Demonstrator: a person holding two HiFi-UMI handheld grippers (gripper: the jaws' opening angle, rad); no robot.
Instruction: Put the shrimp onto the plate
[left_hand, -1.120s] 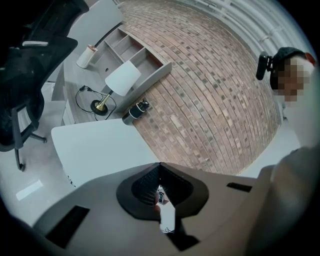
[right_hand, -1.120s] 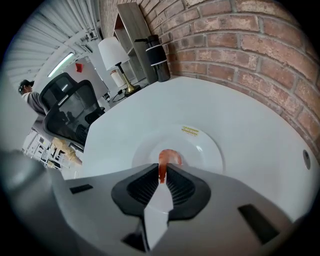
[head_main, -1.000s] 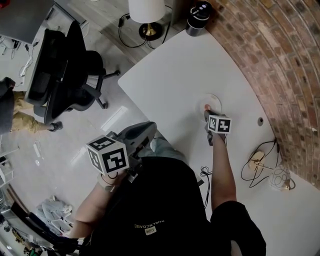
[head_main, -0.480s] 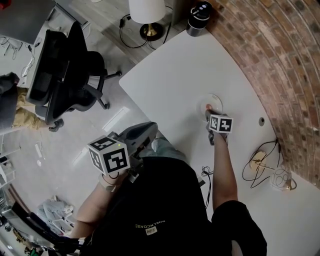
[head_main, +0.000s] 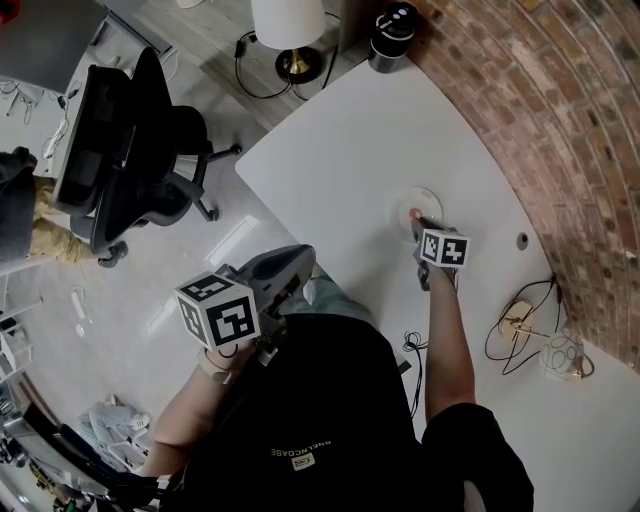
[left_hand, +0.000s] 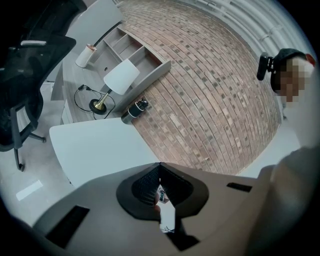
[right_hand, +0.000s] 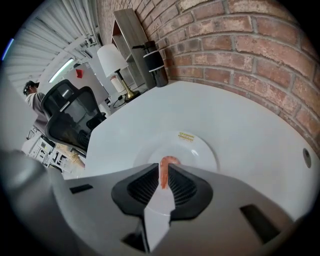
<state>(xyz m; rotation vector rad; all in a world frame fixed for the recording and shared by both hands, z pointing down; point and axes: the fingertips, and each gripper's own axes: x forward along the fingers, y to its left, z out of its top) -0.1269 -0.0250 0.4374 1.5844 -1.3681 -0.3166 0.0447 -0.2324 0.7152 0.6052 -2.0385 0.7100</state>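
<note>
A small white plate (head_main: 430, 199) (right_hand: 196, 148) sits on the white table (head_main: 350, 140), near the brick wall. My right gripper (head_main: 419, 224) (right_hand: 164, 176) hovers at the plate's near rim, shut on a pink shrimp (right_hand: 163, 172) that stands upright between its jaws; the shrimp (head_main: 414, 213) shows as a small pink spot over the plate in the head view. My left gripper (head_main: 291, 263) (left_hand: 159, 169) is held off the table beside the person's body, its jaws together with nothing in them.
A black cylinder (head_main: 392, 30) stands at the table's far corner, with a white-shaded lamp (head_main: 288, 20) on the floor beyond. Cables and a small object (head_main: 520, 322) lie at the right. A cable hole (head_main: 521, 240) is near the wall. An office chair (head_main: 130, 150) stands at the left.
</note>
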